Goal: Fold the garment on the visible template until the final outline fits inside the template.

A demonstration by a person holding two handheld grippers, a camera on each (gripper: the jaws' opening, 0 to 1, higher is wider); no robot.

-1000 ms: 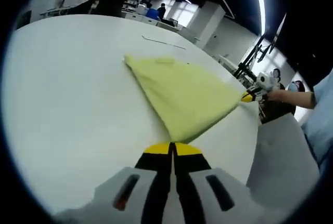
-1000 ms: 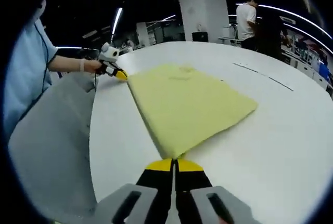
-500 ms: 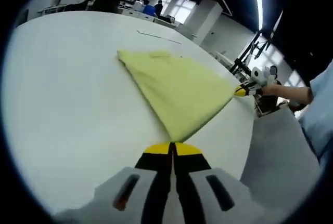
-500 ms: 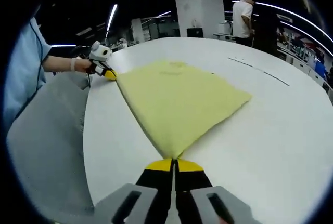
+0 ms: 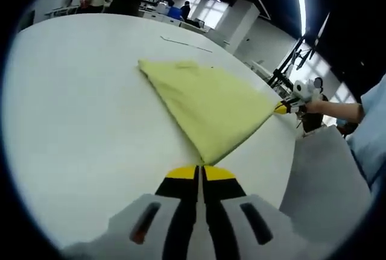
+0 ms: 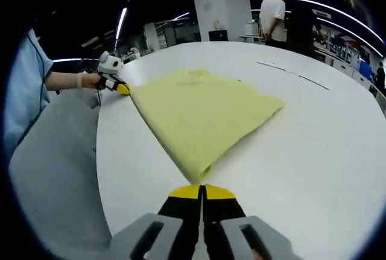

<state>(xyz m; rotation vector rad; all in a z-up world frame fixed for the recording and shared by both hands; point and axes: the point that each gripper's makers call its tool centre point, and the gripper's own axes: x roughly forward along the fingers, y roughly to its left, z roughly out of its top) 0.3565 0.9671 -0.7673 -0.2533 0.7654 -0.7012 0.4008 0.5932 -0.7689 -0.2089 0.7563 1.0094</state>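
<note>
Left gripper view: left gripper [image 5: 199,172] low at the bottom, yellow-tipped jaws pressed together, no gap between them. Just past the tips, the near corner of the yellow garment [image 5: 208,106], touching or all but touching them; whether cloth is pinched there, cannot tell. Garment spread flat on the white table [image 5: 78,109], fanning out ahead of the jaws into a rough triangle: one corner far ahead and left of the jaws, another far out to the right. At that right corner, the right gripper [image 5: 282,109], yellow tip against the cloth edge, held in a hand [image 5: 313,108]. Beyond the garment, ahead of the jaws, a thin dark template line [image 5: 187,44] on the table top.

Right gripper view: right gripper [image 6: 202,190] at the bottom, jaws clenched shut, tips meeting. Garment [image 6: 199,115] beginning a little ahead of the tips, nearest corner apart from them by a strip of bare table [image 6: 313,151]. Nothing between these jaws. Cloth widening ahead, one corner ahead and right, the other ahead and left, where the left gripper [image 6: 122,88] sits with its yellow tip at the fabric. Template line [image 6: 295,74] ahead and right, well apart from the garment. Grey surface [image 6: 54,151] left of the jaws, beside the table edge.
</note>
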